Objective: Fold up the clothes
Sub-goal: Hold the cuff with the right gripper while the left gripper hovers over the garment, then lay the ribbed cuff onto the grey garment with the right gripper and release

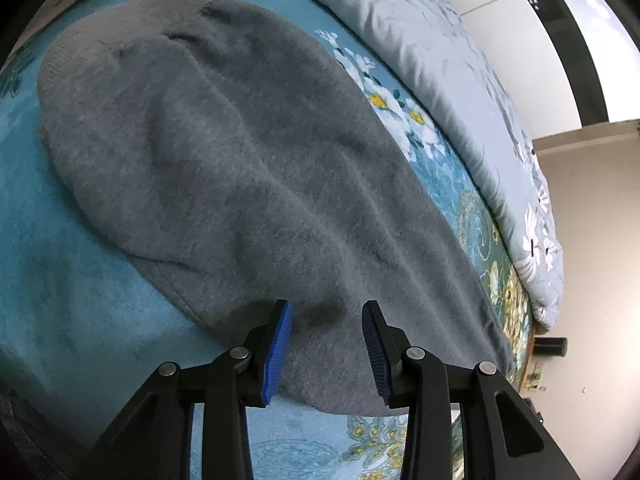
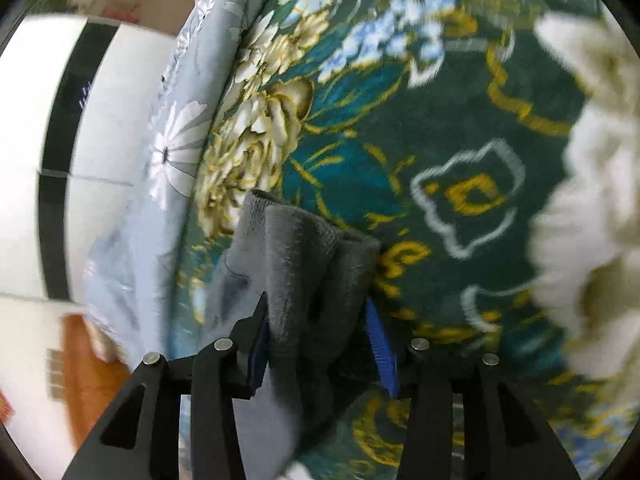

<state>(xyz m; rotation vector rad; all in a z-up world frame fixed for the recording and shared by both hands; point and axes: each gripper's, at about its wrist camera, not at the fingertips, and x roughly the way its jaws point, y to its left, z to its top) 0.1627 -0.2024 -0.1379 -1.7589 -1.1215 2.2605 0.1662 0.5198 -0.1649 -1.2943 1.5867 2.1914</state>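
Note:
A grey fleece garment [image 1: 224,160] lies spread on the teal floral bed cover [image 1: 60,248]. My left gripper [image 1: 326,316] is open, its blue pads just above the garment's near edge, touching nothing I can see. In the right wrist view a bunched grey fold of the garment [image 2: 308,264] sits between the blue pads of my right gripper [image 2: 316,312]. The jaws stand fairly wide with the cloth draped between them, and the view is motion-blurred, so the grip is unclear.
A grey floral quilt [image 1: 460,92] lies along the bed's far side and also shows in the right wrist view [image 2: 168,152]. A fluffy white item [image 2: 592,200] lies on the dark green floral cover [image 2: 460,140]. White wall and wooden floor [image 2: 92,368] lie beyond the bed edge.

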